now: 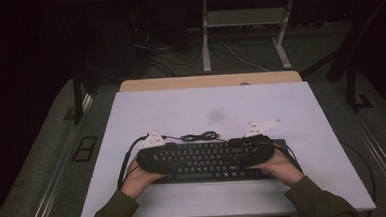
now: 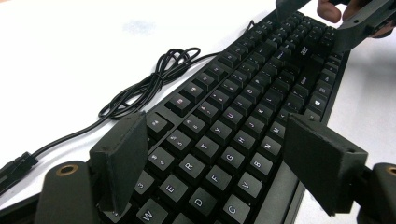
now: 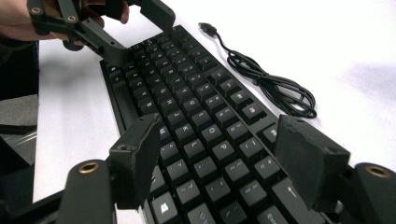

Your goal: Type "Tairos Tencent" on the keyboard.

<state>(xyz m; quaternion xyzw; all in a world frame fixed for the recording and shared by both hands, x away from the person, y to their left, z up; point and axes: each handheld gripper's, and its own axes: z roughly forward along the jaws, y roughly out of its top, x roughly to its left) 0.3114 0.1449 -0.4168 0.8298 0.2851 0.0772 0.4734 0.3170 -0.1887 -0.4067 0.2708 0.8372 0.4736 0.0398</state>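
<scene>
A black keyboard [image 1: 206, 160] lies on the white table [image 1: 206, 108], near its front edge. My left gripper [image 1: 151, 155] is over the keyboard's left end and my right gripper [image 1: 257, 146] over its right end. In the left gripper view, the left gripper [image 2: 219, 163] stands open, its jaws spread from the top key row to the front edge above the keyboard [image 2: 243, 116]. In the right gripper view, the right gripper [image 3: 223, 161] is open the same way over the keyboard [image 3: 196, 121]. Neither pair of jaws presses on anything that I can see.
The keyboard's black cable [image 1: 200, 136] lies in a loose coil on the table just behind it, with its plug [image 3: 206, 28] free. A faint grey smudge [image 1: 215, 116] marks the table's middle. Beyond the table stand a desk frame [image 1: 245, 35] and floor cables.
</scene>
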